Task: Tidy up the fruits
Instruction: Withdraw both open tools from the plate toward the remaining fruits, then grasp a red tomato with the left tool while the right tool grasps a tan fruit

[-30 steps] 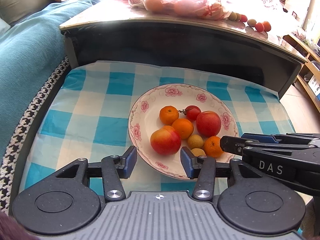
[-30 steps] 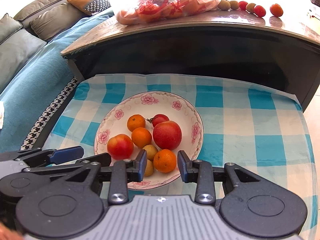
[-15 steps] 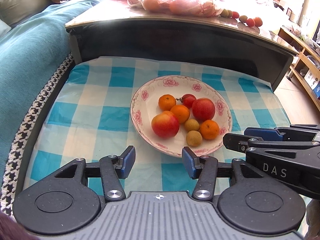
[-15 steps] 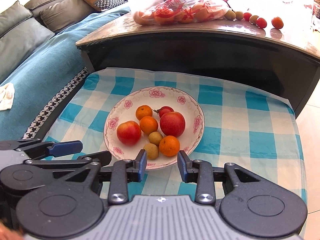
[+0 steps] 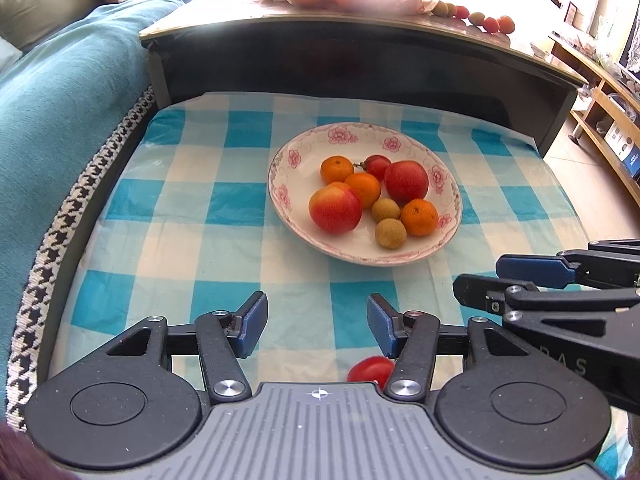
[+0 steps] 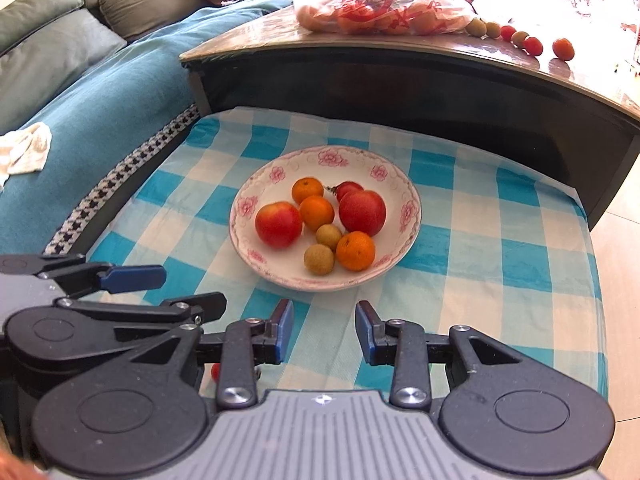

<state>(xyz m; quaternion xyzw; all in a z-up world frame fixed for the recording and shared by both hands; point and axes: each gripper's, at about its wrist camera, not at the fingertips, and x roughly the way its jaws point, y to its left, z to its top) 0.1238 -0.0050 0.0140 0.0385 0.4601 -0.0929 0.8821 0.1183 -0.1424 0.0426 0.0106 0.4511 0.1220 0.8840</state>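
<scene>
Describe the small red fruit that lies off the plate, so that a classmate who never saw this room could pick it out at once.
Start at the blue-checked cloth with the flowered plate of fruit on it. Come toward the near edge, behind the left gripper. There a small red tomato lies alone on the cloth, the only fruit on the cloth outside the plate.

Left claw point(image 5: 316, 320): black plastic arms, blue pads, silver screws, grey ribbed housing with a white cross mark. Right claw point(image 6: 324, 326): identical build; white lettering "DAS" on its side.
</scene>
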